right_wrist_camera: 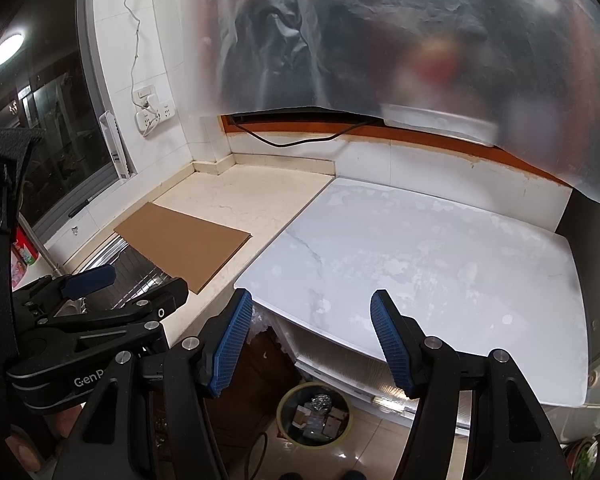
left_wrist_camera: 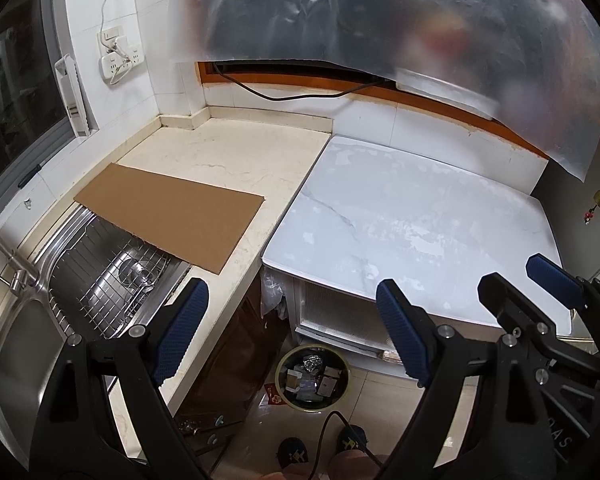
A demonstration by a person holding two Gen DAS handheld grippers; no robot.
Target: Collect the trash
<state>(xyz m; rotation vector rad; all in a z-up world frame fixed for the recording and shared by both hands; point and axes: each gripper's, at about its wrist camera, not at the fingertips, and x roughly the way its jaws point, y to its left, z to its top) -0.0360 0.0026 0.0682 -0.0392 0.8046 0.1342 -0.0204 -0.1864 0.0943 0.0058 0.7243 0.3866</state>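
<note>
A round trash bin [left_wrist_camera: 312, 378] stands on the floor below the white table edge, holding several pieces of paper, foil and small boxes; it also shows in the right wrist view [right_wrist_camera: 315, 415]. My left gripper [left_wrist_camera: 292, 332] is open and empty, high above the bin. My right gripper [right_wrist_camera: 312, 342] is open and empty, also above the bin. It shows at the right of the left wrist view [left_wrist_camera: 530, 280]. The left gripper shows at the left of the right wrist view [right_wrist_camera: 132, 284]. A flat brown cardboard sheet [left_wrist_camera: 172, 216] lies on the beige counter, overhanging the sink.
A white marble-look table [left_wrist_camera: 416, 224] adjoins the beige counter [left_wrist_camera: 236, 152]. A steel sink [left_wrist_camera: 100, 280] with a wire rack and a tap [left_wrist_camera: 8, 256] is at the left. A translucent plastic sheet [left_wrist_camera: 380, 20] hangs at the back. A black cable [left_wrist_camera: 284, 94] runs along the wall.
</note>
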